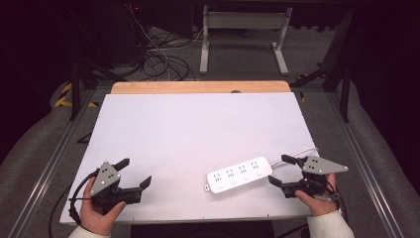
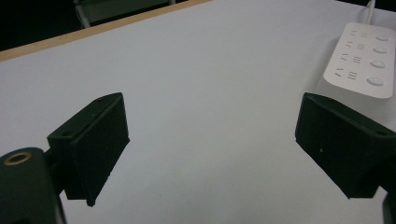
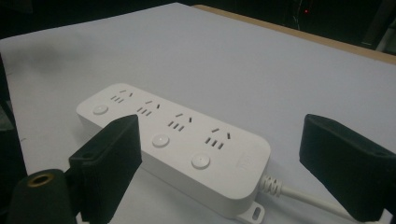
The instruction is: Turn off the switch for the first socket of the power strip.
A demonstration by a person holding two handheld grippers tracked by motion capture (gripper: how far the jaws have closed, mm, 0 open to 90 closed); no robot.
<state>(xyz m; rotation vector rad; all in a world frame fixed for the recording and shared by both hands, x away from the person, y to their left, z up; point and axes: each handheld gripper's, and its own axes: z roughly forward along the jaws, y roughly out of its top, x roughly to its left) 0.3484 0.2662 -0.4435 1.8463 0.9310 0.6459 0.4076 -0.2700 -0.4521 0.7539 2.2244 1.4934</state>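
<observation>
A white power strip (image 1: 239, 175) with several sockets and round buttons lies flat on the white table (image 1: 198, 134), near the front right. Its white cable (image 1: 302, 152) runs off toward the table's right edge. My right gripper (image 1: 281, 170) is open just right of the strip's cable end, its jaws wide apart with nothing between them. In the right gripper view the power strip (image 3: 173, 140) lies close ahead and its cable (image 3: 299, 193) leaves at the lower right. My left gripper (image 1: 134, 172) rests open at the front left, well apart from the strip. The left gripper view has the power strip (image 2: 362, 60) at its upper right.
A wooden strip (image 1: 200, 87) edges the table's far side. Beyond it stand a white desk frame (image 1: 242, 34) and tangled cables (image 1: 158, 59) on the grey floor. Metal rails (image 1: 49, 163) run along both sides of the table.
</observation>
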